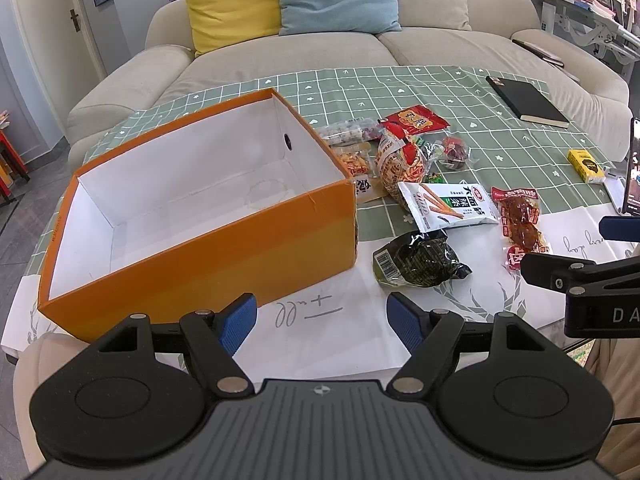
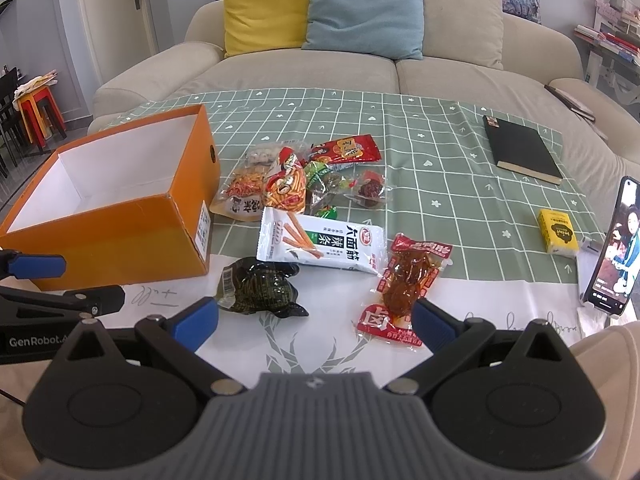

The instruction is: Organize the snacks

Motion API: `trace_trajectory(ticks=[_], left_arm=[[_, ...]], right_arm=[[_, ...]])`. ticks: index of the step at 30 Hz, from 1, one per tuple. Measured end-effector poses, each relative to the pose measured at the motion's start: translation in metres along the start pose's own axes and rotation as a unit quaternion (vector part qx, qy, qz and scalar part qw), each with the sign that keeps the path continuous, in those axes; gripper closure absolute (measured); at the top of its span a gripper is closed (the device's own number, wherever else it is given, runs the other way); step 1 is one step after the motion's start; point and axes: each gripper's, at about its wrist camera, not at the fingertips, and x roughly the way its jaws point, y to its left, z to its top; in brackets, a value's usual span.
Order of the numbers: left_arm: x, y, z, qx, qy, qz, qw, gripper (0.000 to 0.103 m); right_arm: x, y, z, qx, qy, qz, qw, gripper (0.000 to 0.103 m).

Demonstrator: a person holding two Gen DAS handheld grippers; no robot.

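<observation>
snacks in crinkly plastic packets (image 2: 320,216) lie loose on green checked tablecloth (image 2: 440,152), right of empty orange cardboard box (image 1: 208,240). left gripper (image 1: 322,322) and right gripper (image 2: 314,320) both spread wide, holding nothing.

"GenRobot.A…" in white, cut off, on black body of left gripper (image 2: 60,280), at 9 o'clock in right wrist view. "DA…", cut off, on right gripper (image 1: 592,280), at 3 o'clock in left wrist view. "大面筋" and "辣条" on white snack packet (image 2: 320,246), printed upside down. Barcode on dark green packet (image 2: 260,288). White label on orange box (image 2: 120,224) end: print too small to read.
</observation>
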Motion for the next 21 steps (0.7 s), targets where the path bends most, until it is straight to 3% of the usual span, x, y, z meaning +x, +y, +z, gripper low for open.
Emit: trace_trajectory(ticks=[21], left_arm=[[0.0008,-0.0027,0.0007,0.001,0.005,-0.006,1.0,0.016]], right_arm=[[0.0026,-0.0005,0.002,0.004,0.012,0.003,1.0,0.004]])
